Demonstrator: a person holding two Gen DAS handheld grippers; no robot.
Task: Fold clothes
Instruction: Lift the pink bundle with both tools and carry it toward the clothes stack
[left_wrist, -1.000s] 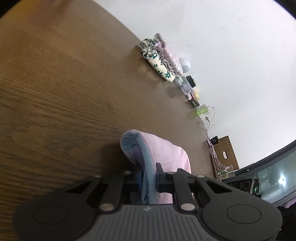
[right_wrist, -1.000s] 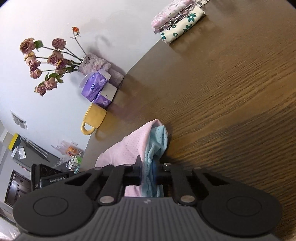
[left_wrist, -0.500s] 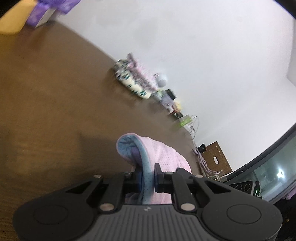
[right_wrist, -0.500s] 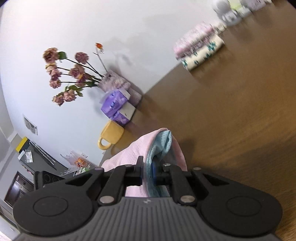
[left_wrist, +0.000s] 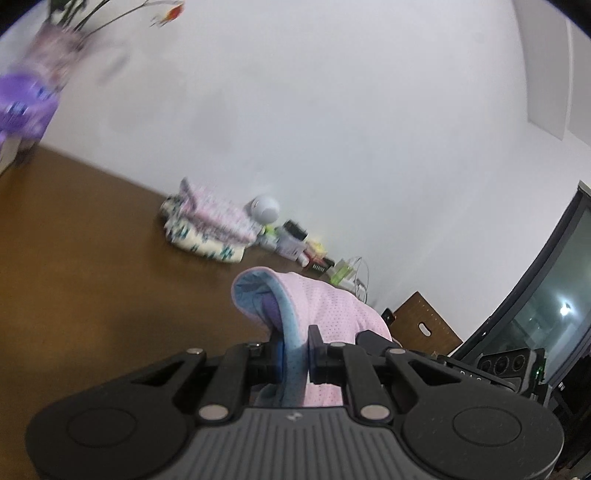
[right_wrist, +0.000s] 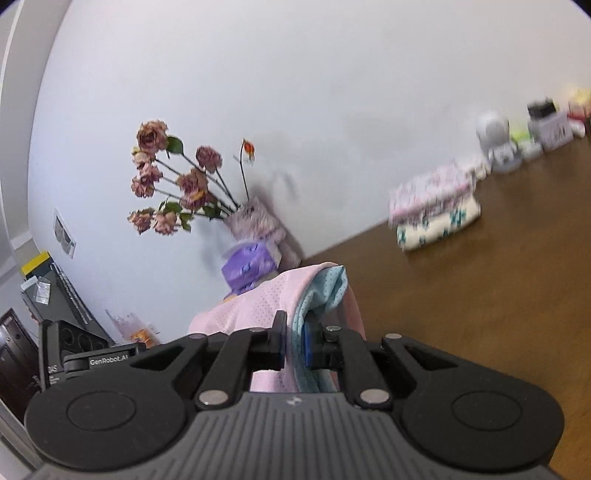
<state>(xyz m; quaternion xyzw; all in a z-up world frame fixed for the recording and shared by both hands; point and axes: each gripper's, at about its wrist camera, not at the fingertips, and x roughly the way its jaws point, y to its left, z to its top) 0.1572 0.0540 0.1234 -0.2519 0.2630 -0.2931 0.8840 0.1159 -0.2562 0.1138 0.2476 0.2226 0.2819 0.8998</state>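
Pink perforated mesh garment (left_wrist: 325, 306), blue-lined, bunches between both clamped grippers, left gripper (left_wrist: 293, 354) and right gripper (right_wrist: 293, 345).

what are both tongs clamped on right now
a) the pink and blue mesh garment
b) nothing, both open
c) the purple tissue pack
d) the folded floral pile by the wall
a: the left tongs and right tongs each pinch the pink and blue mesh garment between their pads.

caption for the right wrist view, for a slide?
Right gripper clamped on a pink-and-blue mesh garment above the wooden table, folded clothes stack and dried roses by the wall.
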